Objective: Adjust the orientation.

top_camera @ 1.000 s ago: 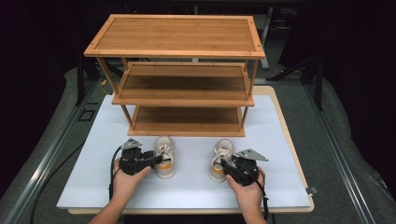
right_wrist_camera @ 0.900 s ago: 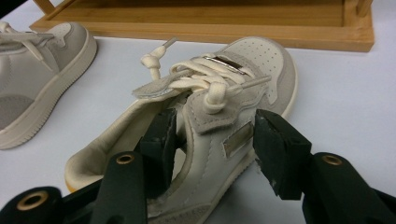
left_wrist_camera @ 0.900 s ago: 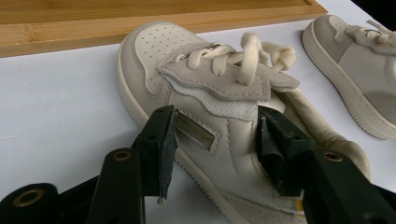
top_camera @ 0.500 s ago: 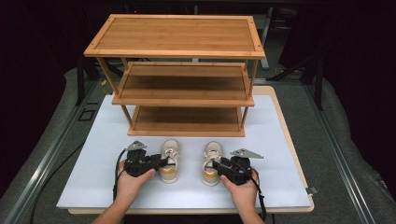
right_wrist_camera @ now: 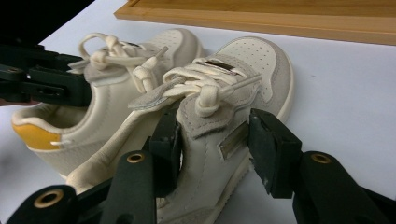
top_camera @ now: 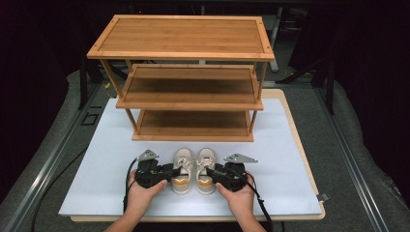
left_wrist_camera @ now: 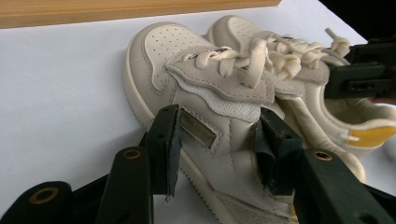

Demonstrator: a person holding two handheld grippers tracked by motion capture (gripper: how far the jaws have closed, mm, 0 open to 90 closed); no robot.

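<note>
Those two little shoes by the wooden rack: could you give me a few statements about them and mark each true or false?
1. The two shoes stand side by side on the white mat. True.
2. The left shoe sits on the rack's bottom shelf. False: it is on the mat in front of the rack.
3. The left gripper has its jaws on either side of the left shoe. True.
4. The right shoe lies on its side. False: it stands upright on its sole.
5. The shoes' heels carry yellow patches. True.
6. The right gripper holds nothing. False: its jaws grip the right shoe.
</note>
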